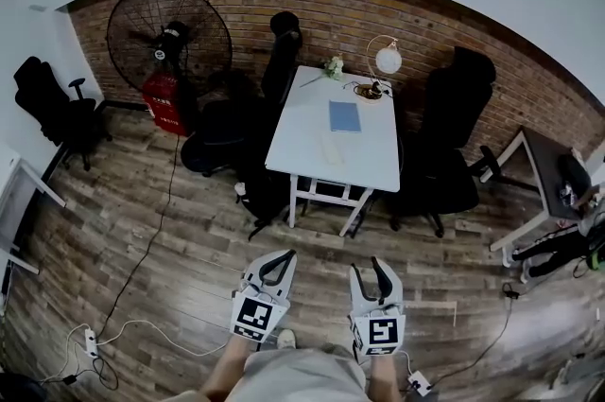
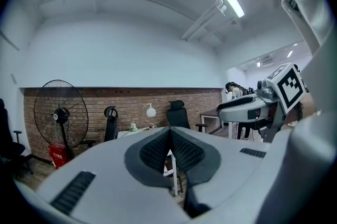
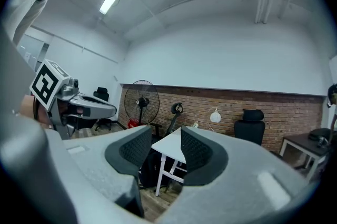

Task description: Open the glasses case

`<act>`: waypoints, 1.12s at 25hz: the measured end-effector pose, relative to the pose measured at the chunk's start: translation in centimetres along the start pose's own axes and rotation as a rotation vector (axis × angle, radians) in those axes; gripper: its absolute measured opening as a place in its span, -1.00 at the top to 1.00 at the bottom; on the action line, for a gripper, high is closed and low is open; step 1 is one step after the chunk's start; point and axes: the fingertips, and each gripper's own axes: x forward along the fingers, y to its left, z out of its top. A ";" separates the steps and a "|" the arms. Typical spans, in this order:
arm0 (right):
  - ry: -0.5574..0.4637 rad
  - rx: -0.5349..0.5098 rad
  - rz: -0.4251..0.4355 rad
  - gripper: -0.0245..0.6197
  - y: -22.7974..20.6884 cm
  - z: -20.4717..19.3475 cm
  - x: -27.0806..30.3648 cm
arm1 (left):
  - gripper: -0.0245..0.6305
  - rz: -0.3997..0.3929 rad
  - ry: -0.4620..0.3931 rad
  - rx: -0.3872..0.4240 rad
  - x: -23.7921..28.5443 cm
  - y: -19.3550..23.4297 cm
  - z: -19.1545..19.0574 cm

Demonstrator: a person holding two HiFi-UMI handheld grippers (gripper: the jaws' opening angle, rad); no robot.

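Observation:
A white table (image 1: 304, 107) stands well ahead of me by the brick wall. On it lie a flat blue thing (image 1: 344, 116) and a pale oblong thing (image 1: 330, 149) that may be the glasses case; it is too small to tell. Both grippers are held low near my legs, far from the table. My left gripper (image 1: 282, 258) (image 2: 169, 131) has its pads touching, with nothing between them. My right gripper (image 1: 369, 266) (image 3: 166, 131) is open with a gap between its pads, through which the table (image 3: 169, 144) shows.
Black office chairs (image 1: 444, 145) flank the table on both sides. A large standing fan (image 1: 168, 36) and a red crate (image 1: 163, 99) are at the back left, and a globe lamp (image 1: 387, 60) is on the table's far end. A dark desk (image 1: 546, 166) stands at the right. Cables (image 1: 142, 329) cross the wooden floor.

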 end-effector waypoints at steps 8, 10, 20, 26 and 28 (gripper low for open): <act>0.015 -0.002 -0.012 0.38 -0.4 0.2 2.0 | 0.92 -0.016 -0.002 -0.003 1.4 1.6 0.2; 0.017 0.001 -0.015 0.38 -0.8 0.2 2.9 | 0.92 -0.015 -0.001 -0.003 2.0 2.1 0.2; 0.013 0.003 0.008 0.38 -3.7 -0.1 7.1 | 0.92 0.010 0.003 0.000 6.3 4.0 0.5; -0.005 0.002 0.031 0.38 -5.9 -0.1 10.5 | 0.92 0.039 -0.002 0.007 9.7 5.5 0.9; -0.010 0.004 0.039 0.38 -6.6 -0.2 11.5 | 0.92 0.050 -0.002 0.010 10.8 6.1 1.0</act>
